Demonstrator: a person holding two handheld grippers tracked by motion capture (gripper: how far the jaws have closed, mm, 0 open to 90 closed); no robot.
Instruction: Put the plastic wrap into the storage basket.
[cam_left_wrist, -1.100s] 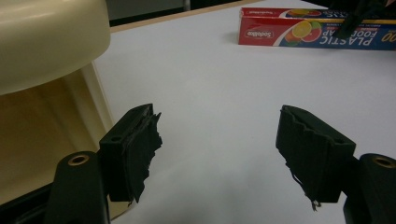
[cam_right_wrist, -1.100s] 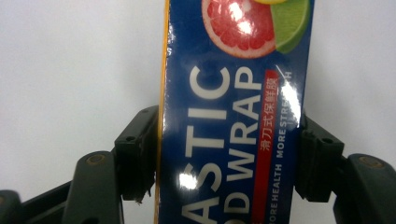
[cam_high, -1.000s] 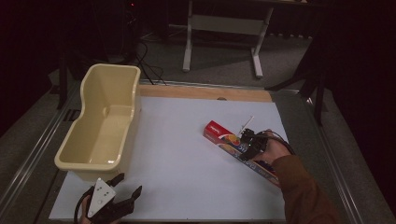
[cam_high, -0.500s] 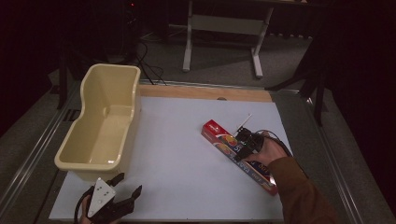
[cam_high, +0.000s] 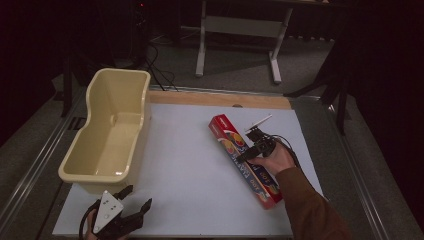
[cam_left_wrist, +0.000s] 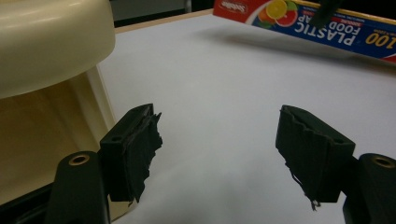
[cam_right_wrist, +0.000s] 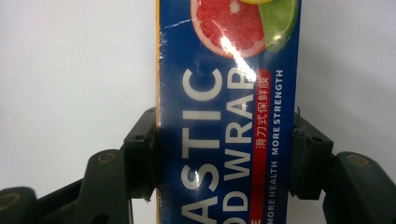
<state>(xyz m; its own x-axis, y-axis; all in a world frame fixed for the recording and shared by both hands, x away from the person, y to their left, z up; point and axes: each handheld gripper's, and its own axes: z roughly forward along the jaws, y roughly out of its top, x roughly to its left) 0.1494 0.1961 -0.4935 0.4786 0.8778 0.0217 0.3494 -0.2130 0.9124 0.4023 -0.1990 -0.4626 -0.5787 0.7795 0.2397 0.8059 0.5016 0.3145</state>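
A long red and blue plastic food wrap box (cam_high: 229, 139) lies slantwise at the right of the white table sheet (cam_high: 190, 170). My right gripper (cam_high: 250, 150) is shut across the box's middle. In the right gripper view both pads press the sides of the box (cam_right_wrist: 229, 93), so the right gripper (cam_right_wrist: 224, 158) holds it. My left gripper (cam_high: 137, 196) rests at the near left corner, jaws wide apart with nothing between them. The left gripper view has the open left gripper (cam_left_wrist: 219, 144) over bare sheet, with the box (cam_left_wrist: 327, 28) far ahead.
A cream plastic tub (cam_high: 141, 120) stands empty along the left side of the sheet, and its wall (cam_left_wrist: 51, 42) is close beside the left gripper. A wooden strip (cam_high: 220, 98) borders the back. Metal rails run along both sides.
The right hand and the box in its gripper have shifted a little to the left and up, and the box now lies steeper. The left gripper has stayed put.
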